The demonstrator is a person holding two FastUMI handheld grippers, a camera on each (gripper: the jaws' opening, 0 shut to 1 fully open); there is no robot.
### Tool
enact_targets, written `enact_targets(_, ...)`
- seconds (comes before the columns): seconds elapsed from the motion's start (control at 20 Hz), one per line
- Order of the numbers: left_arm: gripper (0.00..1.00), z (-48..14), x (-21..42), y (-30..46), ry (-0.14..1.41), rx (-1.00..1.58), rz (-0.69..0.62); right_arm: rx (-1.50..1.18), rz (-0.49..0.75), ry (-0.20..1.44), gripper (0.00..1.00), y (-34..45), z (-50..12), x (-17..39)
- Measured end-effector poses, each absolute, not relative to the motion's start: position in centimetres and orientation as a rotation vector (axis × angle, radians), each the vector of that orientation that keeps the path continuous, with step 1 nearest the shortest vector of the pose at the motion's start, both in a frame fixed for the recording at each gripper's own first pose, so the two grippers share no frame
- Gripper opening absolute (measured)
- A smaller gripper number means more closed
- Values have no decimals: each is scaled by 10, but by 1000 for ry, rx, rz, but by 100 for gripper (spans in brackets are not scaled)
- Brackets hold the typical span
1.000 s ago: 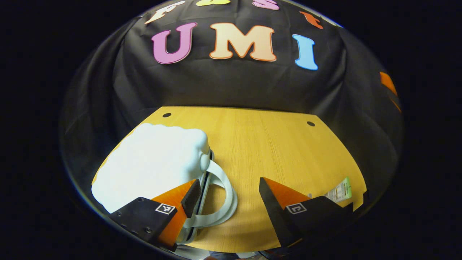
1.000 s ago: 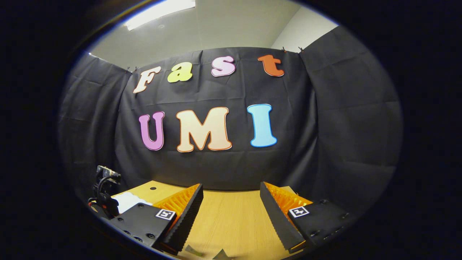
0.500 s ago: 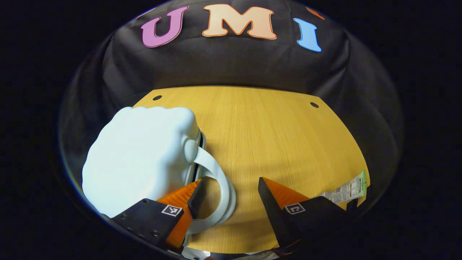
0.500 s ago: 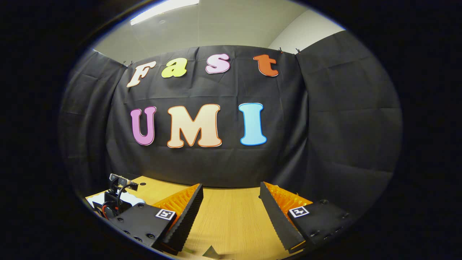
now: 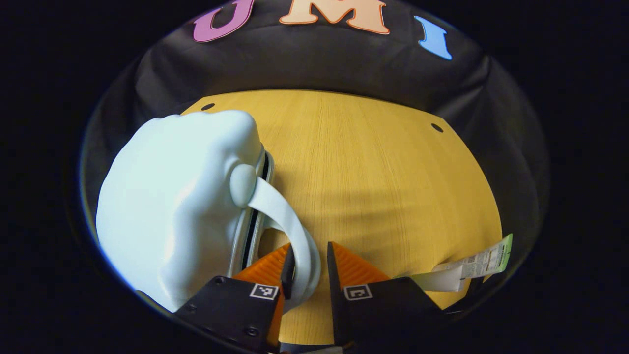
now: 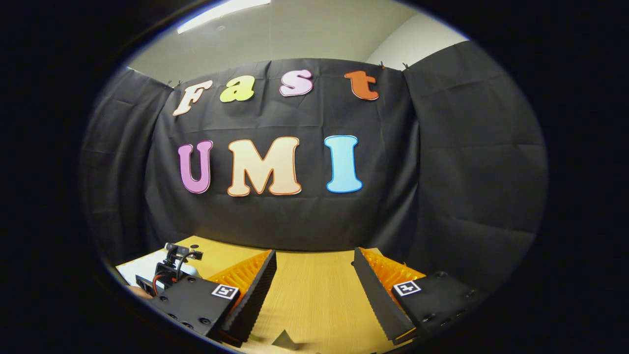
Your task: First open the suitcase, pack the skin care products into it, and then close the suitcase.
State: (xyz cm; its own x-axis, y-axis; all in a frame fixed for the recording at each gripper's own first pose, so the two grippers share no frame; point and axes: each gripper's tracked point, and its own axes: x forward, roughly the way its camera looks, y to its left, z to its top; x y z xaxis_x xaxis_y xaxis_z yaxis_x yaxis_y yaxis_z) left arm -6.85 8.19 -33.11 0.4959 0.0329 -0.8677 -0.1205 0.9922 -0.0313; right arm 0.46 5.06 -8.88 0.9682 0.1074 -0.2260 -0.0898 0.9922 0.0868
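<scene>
A pale, closed hard-shell suitcase (image 5: 172, 206) lies on the left of the wooden table (image 5: 373, 172). Its curved handle (image 5: 290, 226) arches out from the side seam toward me. My left gripper (image 5: 308, 265) is shut on the handle's loop, one finger on each side of it. A flat skin care tube (image 5: 471, 268) with a green end lies at the table's near right edge. In the right gripper view my right gripper (image 6: 314, 290) is open above the table with nothing between its fingers. The left gripper's camera mount (image 6: 172, 263) shows low at the left there, with a bit of the suitcase (image 6: 140, 268) behind it.
Black cloth walls close in the table at the back and both sides. Two small holes (image 5: 437, 128) mark the table's far corners. A small dark scrap (image 6: 285, 340) lies on the wood just below my right gripper.
My left gripper moved forward over the handle and went from open to shut on it. The right gripper has barely shifted and stays open.
</scene>
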Motion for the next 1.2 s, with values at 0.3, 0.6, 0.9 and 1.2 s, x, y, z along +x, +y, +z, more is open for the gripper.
enact_targets(0.3,5,-330,-68,85,1069,-32,74,86,128,220,98,55,-88,5)
enact_targets(0.6,0,-306,-66,80,1049,4,47,79,158,210,96,59,-92,6)
enact_targets(0.9,0,-274,-58,88,1005,-33,52,94,195,202,98,71,-94,8)
enact_targets(1.2,0,-227,-46,107,942,-35,61,110,228,195,98,87,-93,10)
